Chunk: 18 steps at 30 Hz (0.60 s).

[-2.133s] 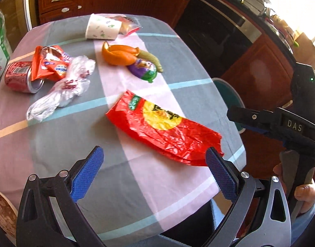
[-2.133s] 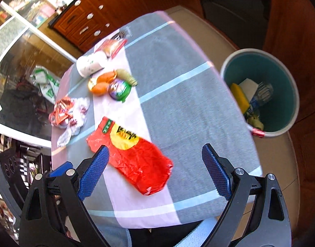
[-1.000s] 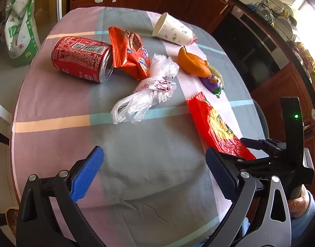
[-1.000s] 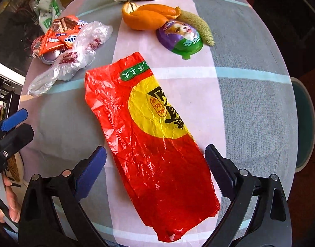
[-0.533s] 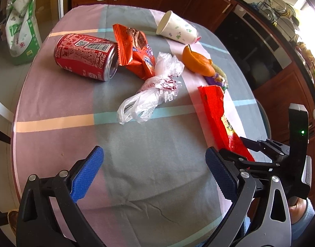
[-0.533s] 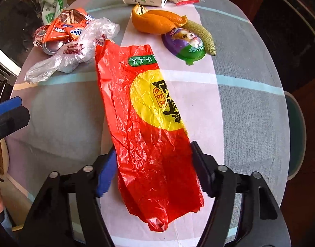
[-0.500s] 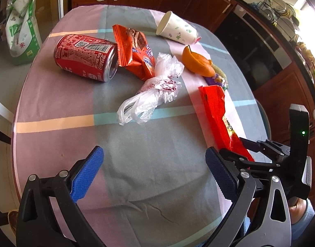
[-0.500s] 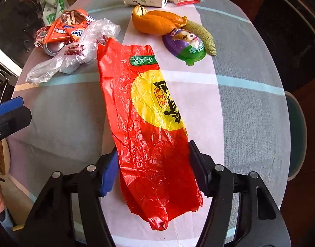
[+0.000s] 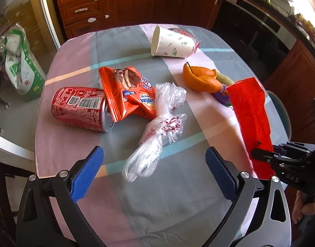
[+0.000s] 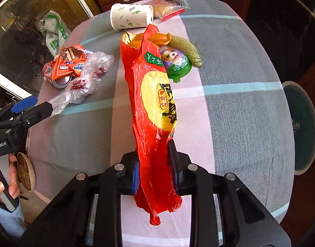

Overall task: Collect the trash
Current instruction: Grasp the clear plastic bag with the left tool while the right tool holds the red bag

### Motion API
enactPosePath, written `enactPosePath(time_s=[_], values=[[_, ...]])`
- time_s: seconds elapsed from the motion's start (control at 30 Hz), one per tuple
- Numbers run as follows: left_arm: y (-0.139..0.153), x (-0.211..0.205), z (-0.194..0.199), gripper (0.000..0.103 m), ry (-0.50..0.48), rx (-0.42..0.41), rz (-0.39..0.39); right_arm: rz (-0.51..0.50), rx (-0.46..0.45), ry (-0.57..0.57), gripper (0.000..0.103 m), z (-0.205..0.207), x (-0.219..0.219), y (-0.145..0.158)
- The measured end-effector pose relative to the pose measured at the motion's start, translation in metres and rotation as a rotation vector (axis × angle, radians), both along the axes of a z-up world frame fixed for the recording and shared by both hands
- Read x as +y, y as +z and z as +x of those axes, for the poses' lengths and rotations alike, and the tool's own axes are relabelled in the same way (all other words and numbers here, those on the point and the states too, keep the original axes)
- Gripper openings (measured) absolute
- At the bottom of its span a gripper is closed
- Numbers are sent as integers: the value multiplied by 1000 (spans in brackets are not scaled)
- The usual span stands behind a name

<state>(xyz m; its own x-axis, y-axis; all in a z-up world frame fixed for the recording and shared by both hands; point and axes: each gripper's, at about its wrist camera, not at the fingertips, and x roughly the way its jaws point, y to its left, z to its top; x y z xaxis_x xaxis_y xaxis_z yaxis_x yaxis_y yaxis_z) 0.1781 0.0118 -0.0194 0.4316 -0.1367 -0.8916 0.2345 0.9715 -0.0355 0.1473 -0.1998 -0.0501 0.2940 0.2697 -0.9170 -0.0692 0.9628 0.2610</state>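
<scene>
My right gripper (image 10: 154,162) was closest to me, and its jaws had just been closing; they were narrow and squeezed the near end of the long red wrapper (image 10: 155,107). The wrapper stretched straight away from the jaws, so its long side ran the same way the gripper pointed. Its far tip looked lifted, up near the orange peel (image 10: 157,38), while its short near end hung loose below the jaws. I thought the next move was a swing to the right, because the green bin (image 10: 301,127) sat off the worktop's (image 10: 250,103) right edge, and my right hand was the nearer one to it. My left gripper (image 9: 153,164) had its jaws wide with nothing in them. The clear plastic bag (image 9: 157,131) lay just ahead of them, with its long side running away from me. Past it lay the orange snack packet (image 9: 128,94) against the red can (image 9: 79,109). Farthest away, the paper cup (image 9: 172,43) lay on its side.
</scene>
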Motion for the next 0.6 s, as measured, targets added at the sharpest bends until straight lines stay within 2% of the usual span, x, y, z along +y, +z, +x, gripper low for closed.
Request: enactPosePath(time_s=[0.2,0.3,0.47,0.53,0.57,0.6], values=[[-20,-16,22,98,-20,14,80,46,24,-28,24,4,-15,-7],[-27,-25,28,87,-38,20,122,67,25,-36,24,6,-21,-10],[-49,-42,31,84,-91,48,204,101,26,-41,26,8,-27,-12],[-49,-42,32,81,-88,36,193,108,27,-42,29,8,-29,-14],[-49,-43,33,73,-90,42,176,114,28,-43,29,8,-30,-16],[-48,-43,34,54,-88,45,158,121,30,-44,30,9,-30,-17]])
